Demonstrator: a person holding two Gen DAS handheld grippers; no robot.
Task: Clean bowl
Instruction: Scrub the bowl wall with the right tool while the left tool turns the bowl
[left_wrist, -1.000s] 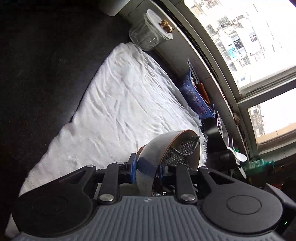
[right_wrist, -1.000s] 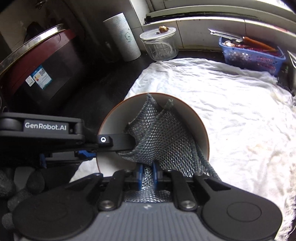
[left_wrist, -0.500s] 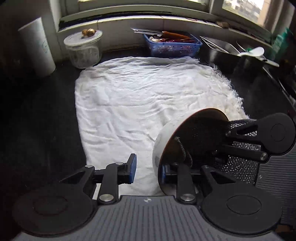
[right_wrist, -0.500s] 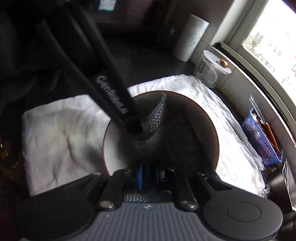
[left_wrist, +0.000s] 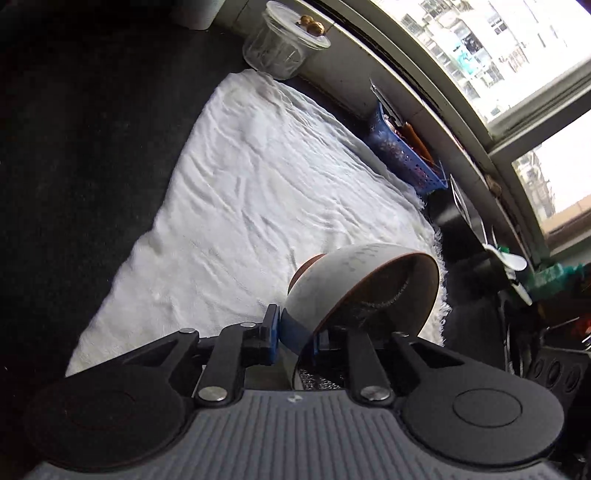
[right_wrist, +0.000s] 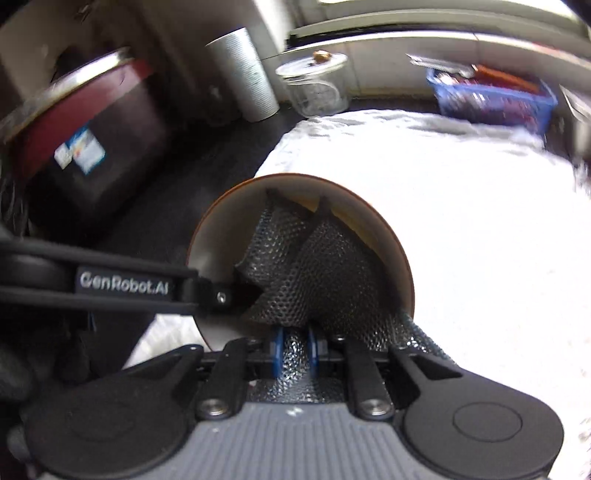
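Bowl (left_wrist: 354, 284) first: it was lifted clear of the white cloth (left_wrist: 266, 192) and tipped on its side, pale on the outside with a brown rim, its mouth turned toward the right gripper. The left gripper (left_wrist: 293, 332) had it by the rim, one blue pad on the outer wall and the other finger reaching inside, jaws drawn in narrow and pressing on that thin wall. From the other side the same gripper (right_wrist: 218, 293) came in from the left edge of the view, a black arm with white lettering along it, its tip on the bowl's (right_wrist: 221, 240) near edge.

The right gripper (right_wrist: 294, 350) was pinched nearly closed on a wad of grey metal mesh scrubber (right_wrist: 314, 273), the blue pads squeezing a narrow neck of it. The rest of the mesh fanned upward into the bowl and lay against the inner wall, with one fold trailing out over the lower right rim.

Behind, along the windowsill, stood a lidded glass jar (left_wrist: 280, 48) and a blue basket (left_wrist: 402, 155) (its contents were too blurred to make out). A white cylinder (right_wrist: 243, 81) and a dark red pot (right_wrist: 85, 136) stood on the black counter (left_wrist: 81, 147) to the left of the cloth (right_wrist: 461, 206).
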